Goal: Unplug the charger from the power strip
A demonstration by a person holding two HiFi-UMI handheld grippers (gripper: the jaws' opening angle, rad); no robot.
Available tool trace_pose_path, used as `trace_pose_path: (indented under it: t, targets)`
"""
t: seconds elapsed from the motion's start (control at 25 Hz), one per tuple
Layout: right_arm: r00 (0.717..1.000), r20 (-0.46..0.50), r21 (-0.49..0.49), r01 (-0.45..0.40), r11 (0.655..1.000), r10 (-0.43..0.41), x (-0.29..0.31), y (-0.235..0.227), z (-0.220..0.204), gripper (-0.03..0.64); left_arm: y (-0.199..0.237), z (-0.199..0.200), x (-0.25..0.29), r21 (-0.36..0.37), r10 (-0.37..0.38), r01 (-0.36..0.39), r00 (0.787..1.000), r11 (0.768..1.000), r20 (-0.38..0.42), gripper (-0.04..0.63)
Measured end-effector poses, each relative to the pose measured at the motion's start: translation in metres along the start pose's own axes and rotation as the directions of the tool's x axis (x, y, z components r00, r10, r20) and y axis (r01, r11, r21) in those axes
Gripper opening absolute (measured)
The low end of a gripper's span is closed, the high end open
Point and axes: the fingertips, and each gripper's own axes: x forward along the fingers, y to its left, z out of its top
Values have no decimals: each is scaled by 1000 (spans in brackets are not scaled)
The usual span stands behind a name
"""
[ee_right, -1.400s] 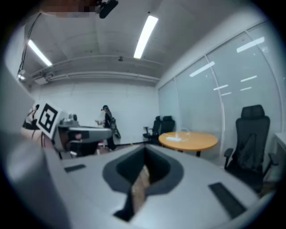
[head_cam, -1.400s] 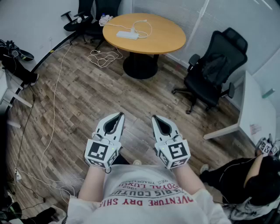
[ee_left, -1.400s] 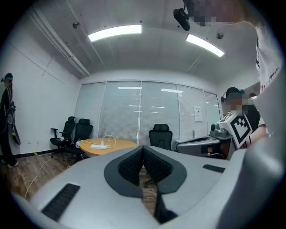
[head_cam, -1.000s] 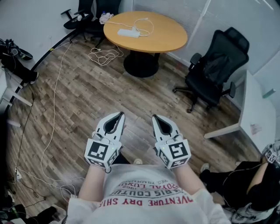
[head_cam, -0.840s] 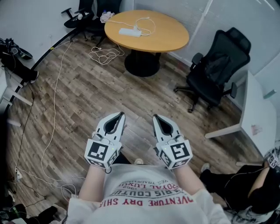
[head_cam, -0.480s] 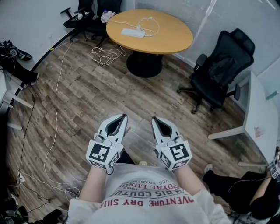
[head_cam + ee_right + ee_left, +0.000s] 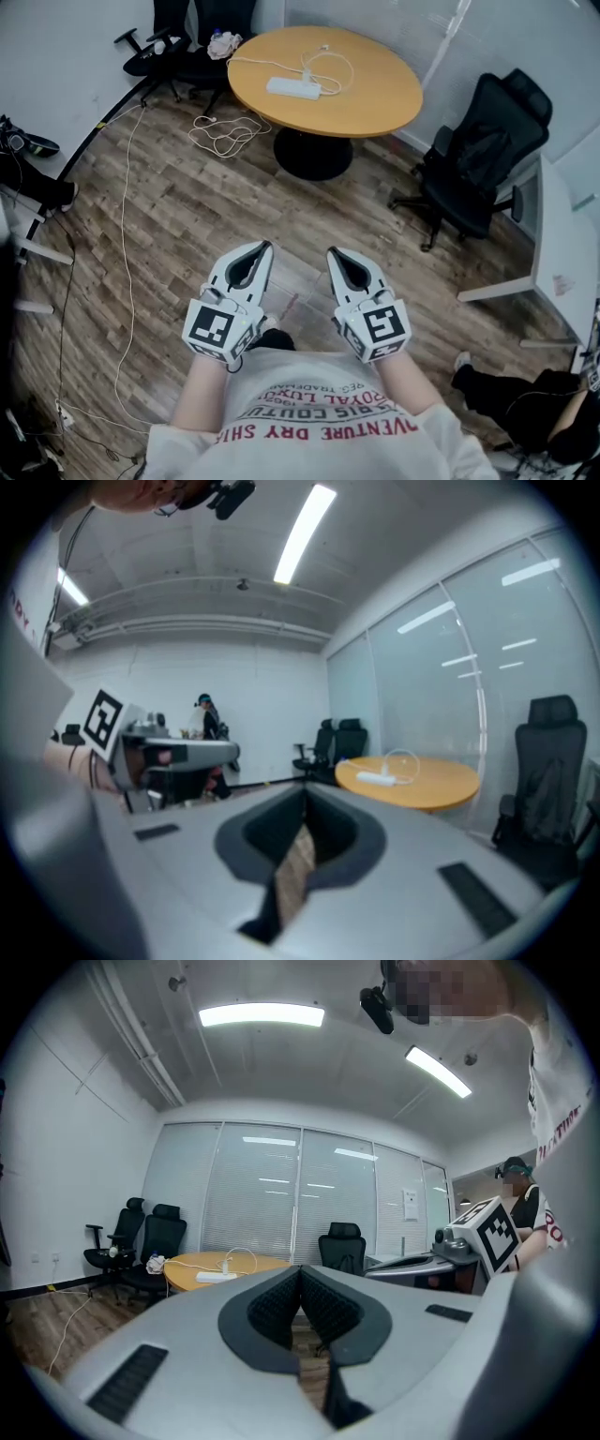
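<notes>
**Well short of the round table [image 7: 375, 103]: grippers clenched, empty**

Over plank floor [image 7: 187, 206] the left gripper [image 7: 259, 249] and right gripper [image 7: 336, 253] hang side by side, jaws pressed together on nothing. A loose white cable [image 7: 125, 244] trails left of the table, and a coil [image 7: 225, 136] lies by its pedestal: both likely foot snags. On the table's left part sits the power strip [image 7: 292, 88], with the charger [image 7: 306, 78] plugged in. Unbraced, the strip may slide when the plug is pulled. A black chair [image 7: 478, 159] stands right of the table.
</notes>
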Motion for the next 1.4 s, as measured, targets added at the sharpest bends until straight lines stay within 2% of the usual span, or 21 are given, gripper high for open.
trace_pose_path:
  t: [0.16, 0.36, 0.52, 0.76, 1.04, 1.4]
  targets:
    - [999, -2, 4, 43, 999, -43, 50, 6, 9, 29, 58, 6, 5, 1, -8, 8, 1000, 1000, -7, 34]
    - [997, -26, -29, 77, 997, -77, 98, 26, 21, 29, 110, 8, 5, -6, -14, 14, 1000, 1000, -8, 34]
    - [998, -45, -42, 34, 999, -35, 124, 34, 14, 29, 135, 3, 7, -32, 7, -8, 1000, 999, -11, 34]
    - [996, -91, -40, -12, 999, 8, 166, 22, 2, 29, 172, -6, 26, -50, 61, -62, 998, 997, -25, 34]
    - [996, -70, -26, -49, 998, 47, 236, -31, 12, 29, 215, -6, 91, -21, 90, -91, 995, 996, -37, 34]
    - [997, -52, -26, -59, 998, 57, 324, -152, 48, 29, 267, 20, 224, 4, 127, -127, 992, 992, -20, 34]
